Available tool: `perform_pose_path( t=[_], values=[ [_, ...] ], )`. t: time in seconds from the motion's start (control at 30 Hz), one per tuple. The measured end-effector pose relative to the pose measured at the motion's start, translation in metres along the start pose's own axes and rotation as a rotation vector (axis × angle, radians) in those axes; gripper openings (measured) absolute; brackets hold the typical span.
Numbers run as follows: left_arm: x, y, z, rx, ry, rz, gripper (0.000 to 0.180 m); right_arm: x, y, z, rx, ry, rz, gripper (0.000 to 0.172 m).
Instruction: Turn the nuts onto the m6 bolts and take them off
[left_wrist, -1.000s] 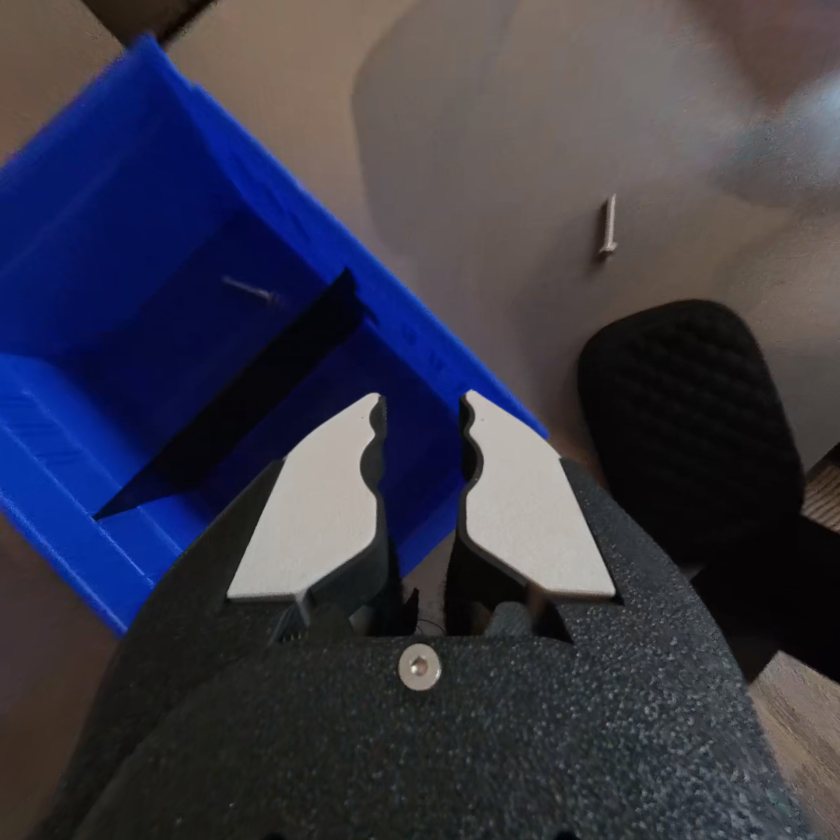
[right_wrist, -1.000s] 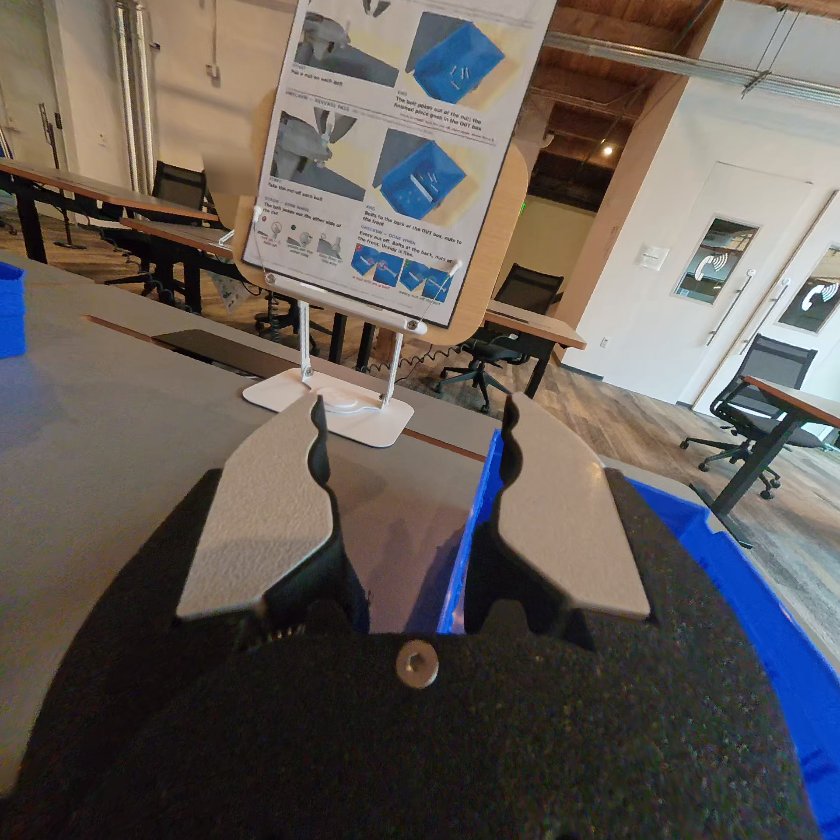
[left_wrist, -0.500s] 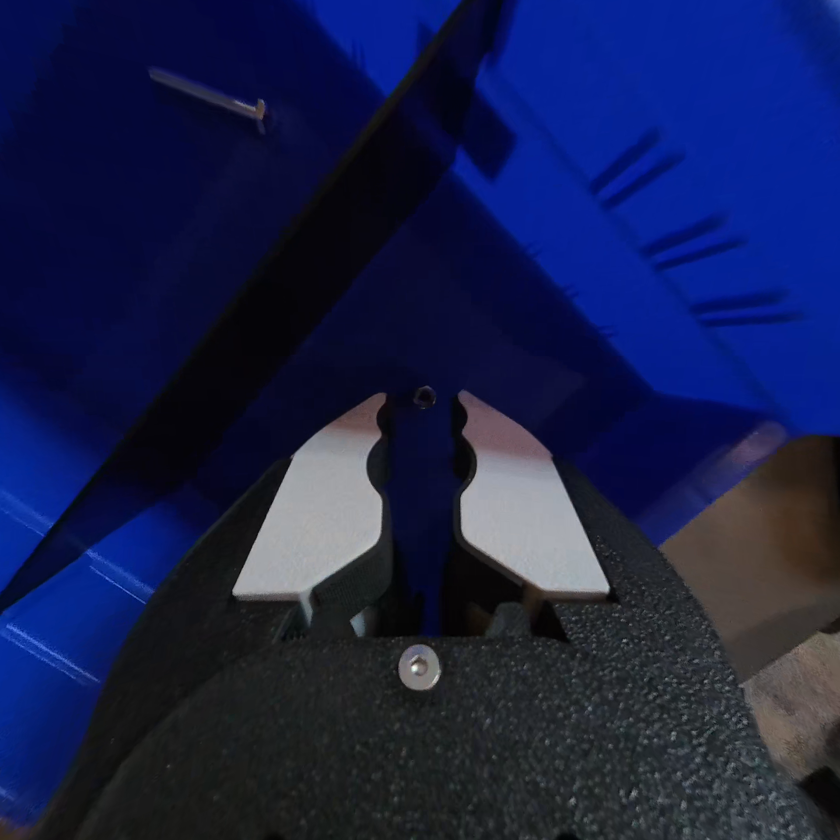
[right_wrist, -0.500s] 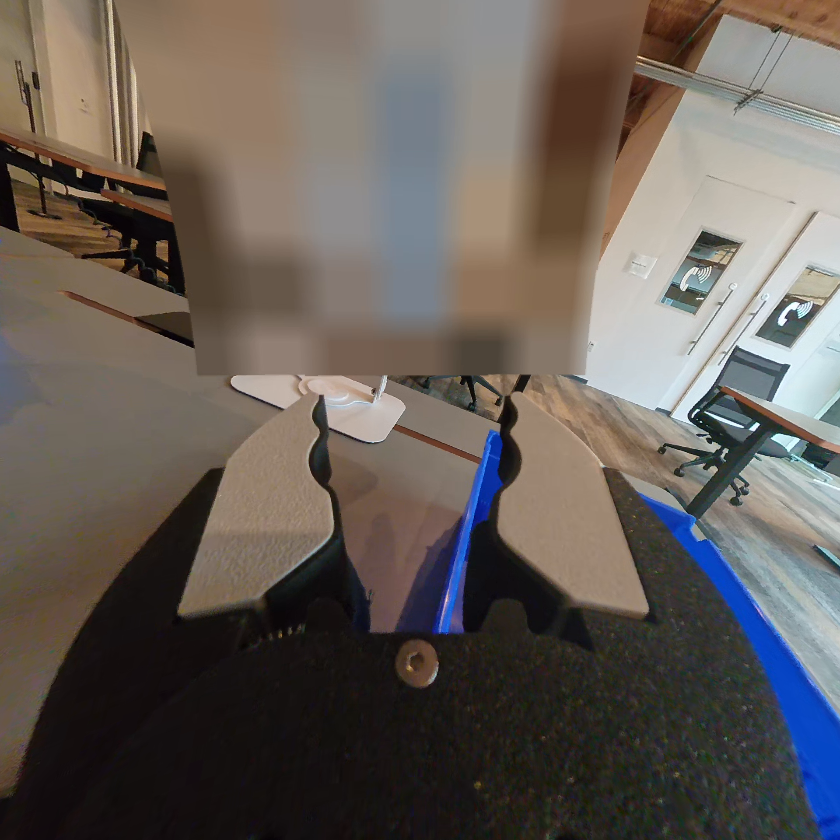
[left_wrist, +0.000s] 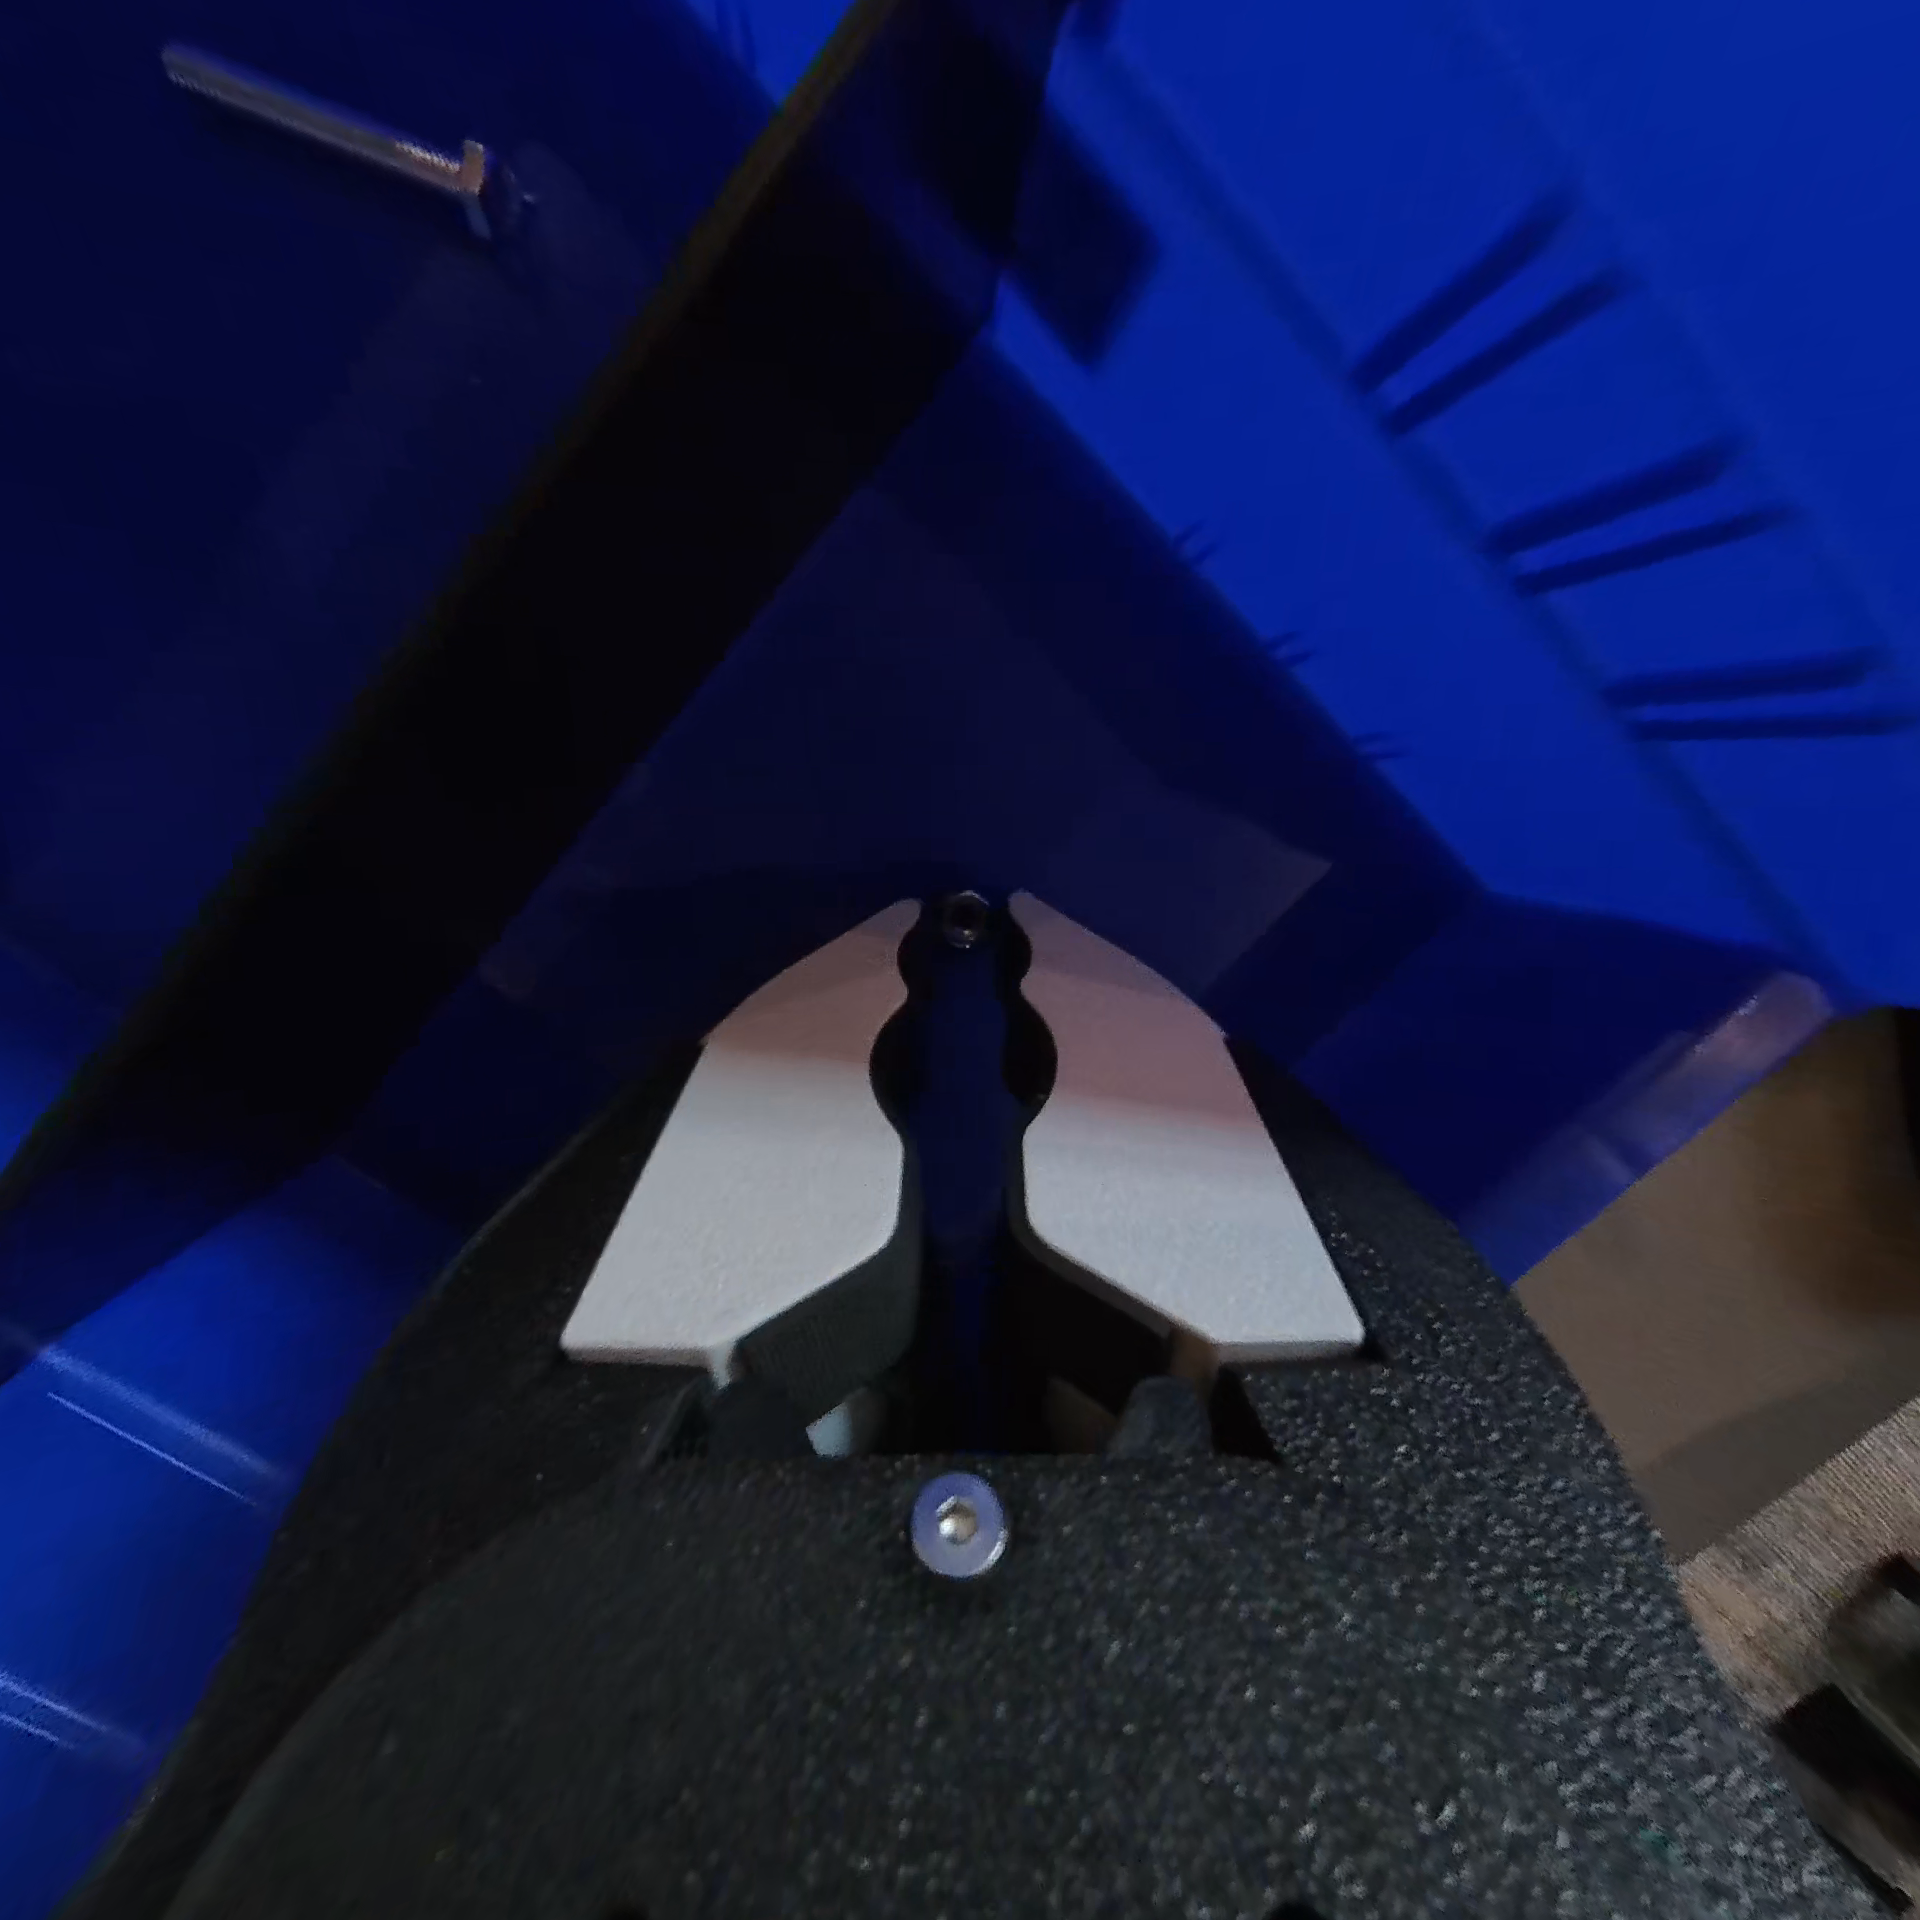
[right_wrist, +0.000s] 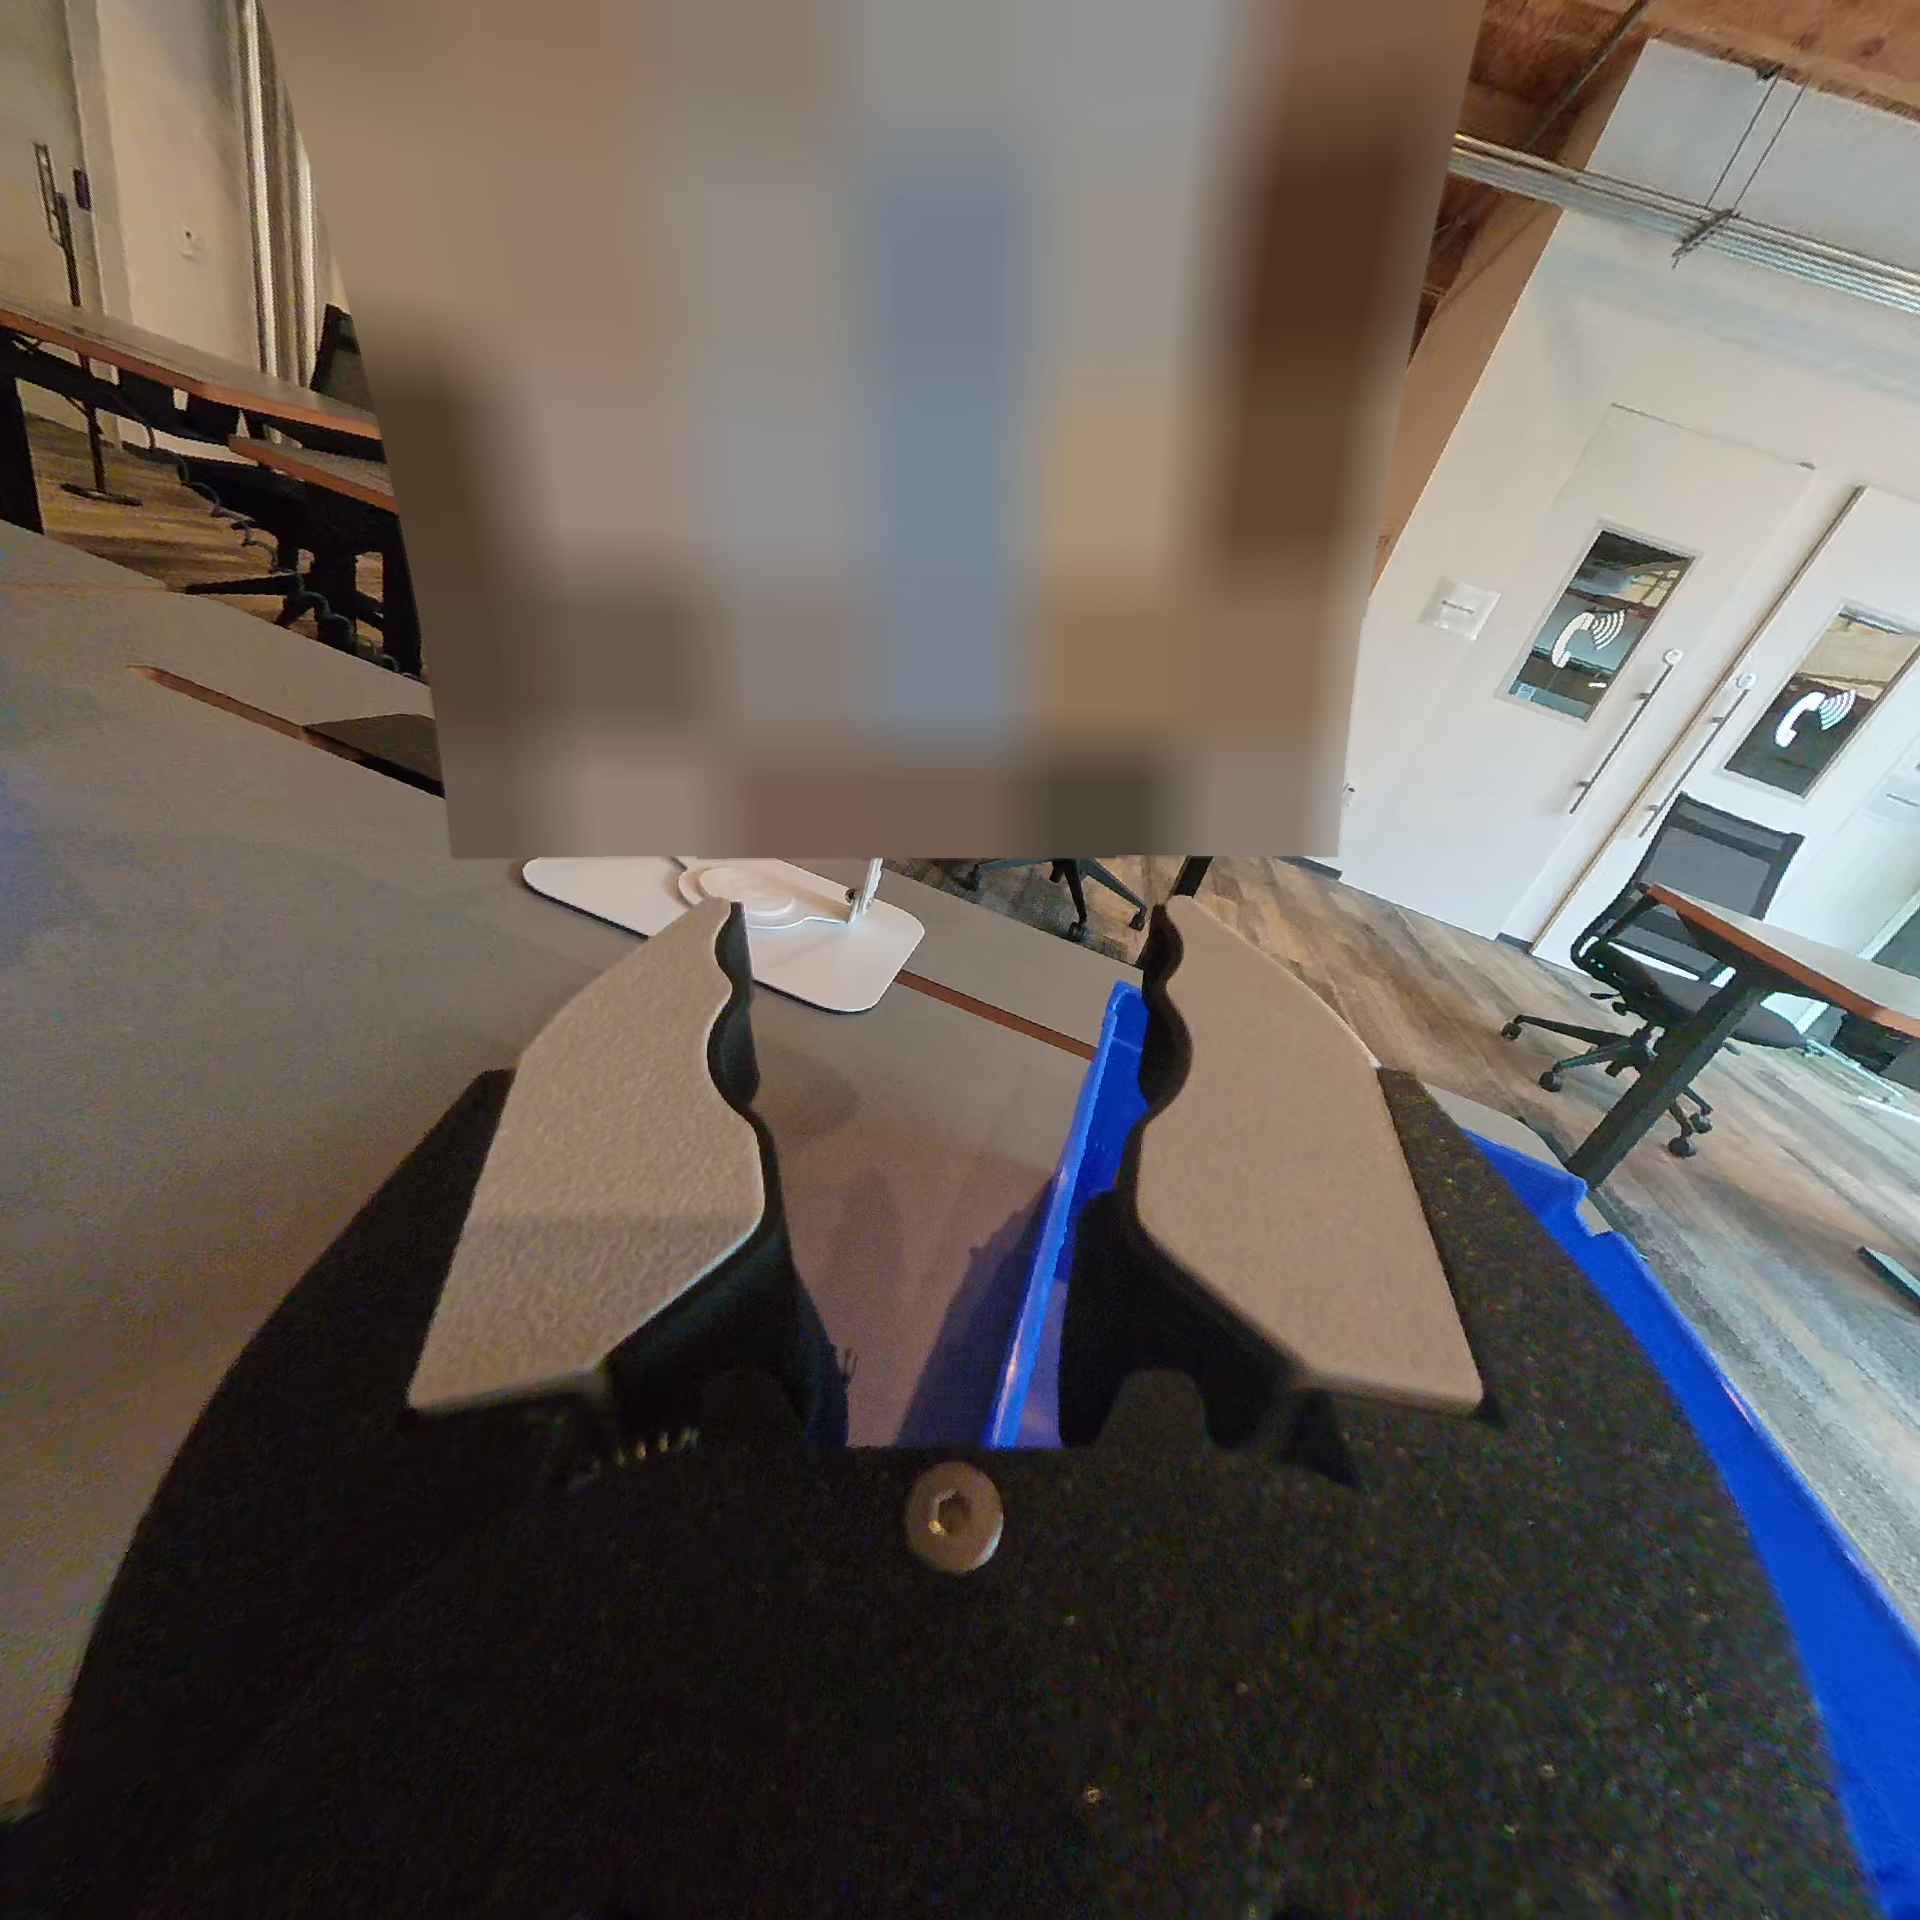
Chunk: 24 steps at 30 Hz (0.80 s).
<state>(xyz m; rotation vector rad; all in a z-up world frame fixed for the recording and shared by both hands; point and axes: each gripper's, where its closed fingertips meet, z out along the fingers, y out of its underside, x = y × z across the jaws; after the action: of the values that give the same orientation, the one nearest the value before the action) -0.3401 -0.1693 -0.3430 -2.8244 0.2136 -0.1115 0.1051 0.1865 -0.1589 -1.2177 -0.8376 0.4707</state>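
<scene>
Closing in since a second ago, the left gripper (left_wrist: 964, 914) has gone from hanging over the rim of the blue plastic bin (left_wrist: 1455, 260) to reaching deep inside it, and its pale grey fingers (left_wrist: 790, 1164) have drawn almost together. Between the very tips sits a small dark metal nut (left_wrist: 964, 921), its threaded hole facing the camera; the tips stand close on either side of it and appear to pinch it, though deep shadow hides the contact itself. A black divider panel (left_wrist: 582, 582) crosses the bin on a slant, and the nut is in the compartment on the near side of it. In the far compartment a long silver bolt (left_wrist: 343, 140) lies flat on the bin floor, near the top left corner of the left wrist view, well apart from the nut.

Over at the right gripper (right_wrist: 940, 914), little has changed: its fingers stand wide apart with nothing between them. It hovers over the grey worktop (right_wrist: 208, 935) just beside the rim of a blue bin (right_wrist: 1049, 1247). Farther along the worktop, toward its far edge, rests a white stand base (right_wrist: 831, 956).
</scene>
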Motion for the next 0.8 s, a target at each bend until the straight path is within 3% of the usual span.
perform_pose_path(
  t=[0.1, 0.23, 0.37, 0.47, 0.6, 0.8],
  values=[
    [0.001, 0.002, -0.007, -0.005, -0.014, -0.003, 0.01, 0.0, 0.0, 0.0, -0.001, -0.003, 0.0, 0.072],
    [0.003, -0.016, -0.041, 0.076, -0.088, 0.022, 0.01, -0.002, 0.001, 0.0, 0.0, -0.01, 0.001, 0.072],
    [0.023, -0.054, -0.085, 0.179, -0.17, 0.123, 0.01, -0.006, 0.001, 0.0, -0.003, -0.024, -0.005, 0.072],
    [0.061, -0.093, -0.101, 0.252, -0.163, 0.237, 0.01, -0.009, 0.001, 0.0, -0.002, -0.037, -0.008, 0.071],
    [0.131, -0.139, -0.085, 0.283, -0.081, 0.42, 0.009, -0.014, 0.0, 0.001, -0.002, -0.054, -0.013, 0.071],
    [0.212, -0.187, -0.017, 0.23, 0.037, 0.561, 0.01, -0.019, 0.0, 0.001, -0.001, -0.077, -0.014, 0.071]
  ],
)
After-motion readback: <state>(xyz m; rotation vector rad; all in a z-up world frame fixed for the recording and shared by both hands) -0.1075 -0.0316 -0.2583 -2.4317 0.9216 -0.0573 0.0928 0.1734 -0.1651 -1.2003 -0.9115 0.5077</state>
